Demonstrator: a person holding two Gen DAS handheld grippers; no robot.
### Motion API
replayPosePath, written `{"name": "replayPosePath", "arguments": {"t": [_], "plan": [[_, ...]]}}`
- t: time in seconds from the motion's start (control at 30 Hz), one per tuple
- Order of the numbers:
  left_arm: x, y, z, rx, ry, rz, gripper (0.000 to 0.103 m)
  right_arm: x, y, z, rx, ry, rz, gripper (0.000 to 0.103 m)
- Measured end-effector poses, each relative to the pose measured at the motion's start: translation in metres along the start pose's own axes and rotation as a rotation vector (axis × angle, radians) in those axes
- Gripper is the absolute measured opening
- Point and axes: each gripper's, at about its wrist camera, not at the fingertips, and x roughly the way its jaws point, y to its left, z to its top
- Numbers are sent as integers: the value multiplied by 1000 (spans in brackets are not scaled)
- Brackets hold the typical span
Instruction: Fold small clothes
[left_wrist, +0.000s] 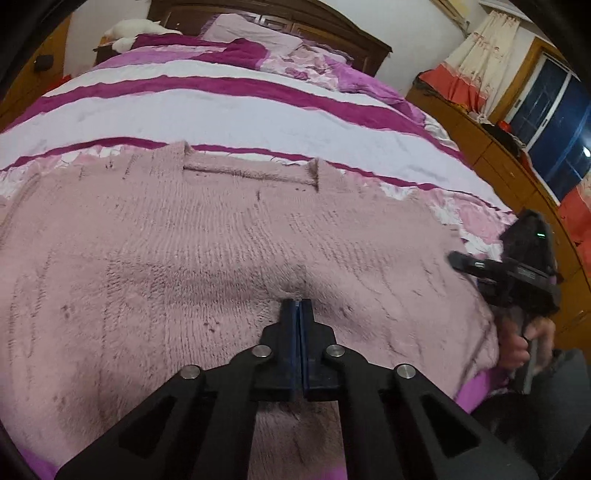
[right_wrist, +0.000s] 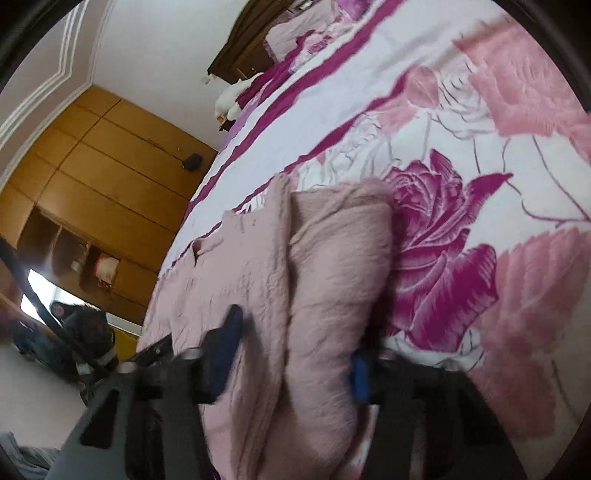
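The left gripper (left_wrist: 300, 303) is seen with its blue-padded fingers pressed together, tips resting on the pink knitted sweater (left_wrist: 221, 251); whether any knit is pinched between them cannot be told. The sweater is spread flat on the flowered bedspread (left_wrist: 236, 114), neckline toward the headboard (left_wrist: 332, 33). The right gripper (right_wrist: 295, 350) is held with its fingers wide apart, a bunched fold of the sweater (right_wrist: 332, 266) lying between them. Beyond, pillows (left_wrist: 255, 31) and a wooden wardrobe (right_wrist: 103, 177) are seen
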Motion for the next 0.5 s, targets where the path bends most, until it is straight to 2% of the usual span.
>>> {"name": "replayPosePath", "arguments": {"t": [0.1, 0.2, 0.33, 0.43, 0.5], "plan": [[-20, 0, -4, -16, -10, -27, 0, 0, -7, -3, 43, 11, 54, 20], [-32, 1, 0, -14, -41, -32, 0, 1, -5, -6, 53, -3, 65, 16], [-31, -3, 12, 19, -52, -7, 0, -13, -2, -15, 72, -42, 76, 15], [-29, -3, 14, 25, -77, -16, 0, -27, 6, -25, 73, -63, 58, 15], [-6, 2, 11, 3, -39, -8, 0, -27, 17, -25, 87, -68, 48, 15]]}}
